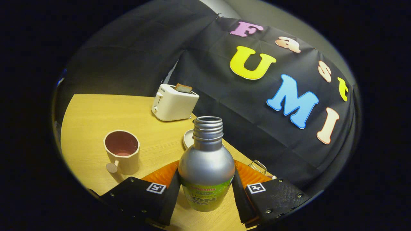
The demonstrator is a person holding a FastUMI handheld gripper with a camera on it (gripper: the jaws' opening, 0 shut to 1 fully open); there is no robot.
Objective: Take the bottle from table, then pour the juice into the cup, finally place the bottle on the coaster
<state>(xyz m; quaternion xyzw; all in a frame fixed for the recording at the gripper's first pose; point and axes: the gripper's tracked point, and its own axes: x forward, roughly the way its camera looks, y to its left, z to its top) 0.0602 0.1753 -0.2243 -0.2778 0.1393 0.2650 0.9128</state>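
Observation:
A silver metal bottle point(206, 166) with a green label and an uncapped threaded neck stands upright between my fingers. My gripper point(205, 187) is shut on the bottle, both fingers pressing its lower body. A beige faceted cup point(122, 151) with a reddish inside and a round wooden knob handle sits on the wooden table point(96, 112), ahead and left of the fingers. A pale round coaster point(188, 138) lies just beyond the bottle, partly hidden behind its neck.
A cream toaster point(174, 102) with a slice of toast in its slot stands at the far side of the table, beyond the coaster. The booth's black cloth wall hangs right behind the table's far edge. A small metal wire clip point(257, 166) shows past the right finger.

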